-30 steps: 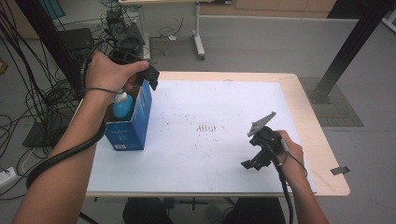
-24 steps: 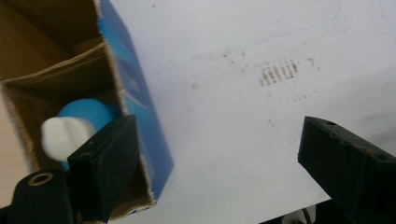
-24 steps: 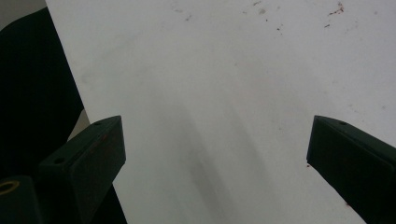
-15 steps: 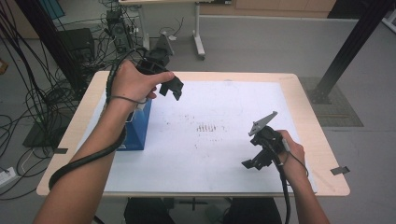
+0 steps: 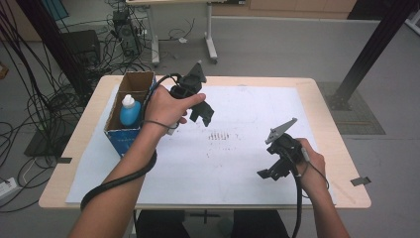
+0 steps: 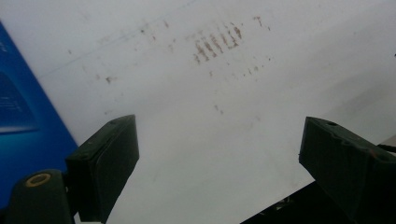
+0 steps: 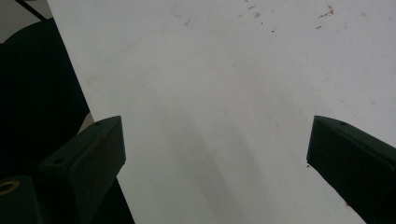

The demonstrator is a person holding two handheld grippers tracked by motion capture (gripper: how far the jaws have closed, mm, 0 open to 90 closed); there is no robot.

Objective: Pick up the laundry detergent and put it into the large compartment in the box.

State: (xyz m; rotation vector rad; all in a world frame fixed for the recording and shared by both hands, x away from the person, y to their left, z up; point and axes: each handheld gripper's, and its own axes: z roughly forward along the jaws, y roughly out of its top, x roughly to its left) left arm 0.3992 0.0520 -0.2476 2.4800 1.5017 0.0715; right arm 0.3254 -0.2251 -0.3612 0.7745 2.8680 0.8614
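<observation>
- Well to the right of the cardboard box (image 5: 124, 139), nearest the person, the right gripper (image 5: 271, 173) rests low over the white paper sheet (image 5: 237, 168). The forearm lies along the table (image 5: 324, 114) edge, with the wrist bent inward toward the box.
- Its fingers (image 7: 88, 158) stand wide with only bare paper between them, so this hand looks parked and is best left there.
- Between that hand and the box, faint brown marks (image 5: 223, 136) stain the paper.
- Just right of the box, the left gripper (image 5: 200, 113) hangs above the sheet, tipped forward and down. The hand is wrapped over its body, the forearm reaches in on a diagonal, and the cable loops under the arm.
- Its fingers (image 6: 109, 154) are spread wide and have just been opening a little. Nothing is between them, and the box's blue wall sits at the edge of the left gripper view.
- The blue bottle (image 5: 130, 111) with its white cap stands upright inside the box, against the near wall.
- As a judgement, the work is between this hand and the bottle. Any grip should come straight down from above the box, with the fingers either side of the neck and clear of the cardboard walls, which leave little room.
- Lifting or lowering vertically should keep the box from tipping or sliding.
- Beyond the box, cables (image 5: 54, 74) lie on the floor.
</observation>
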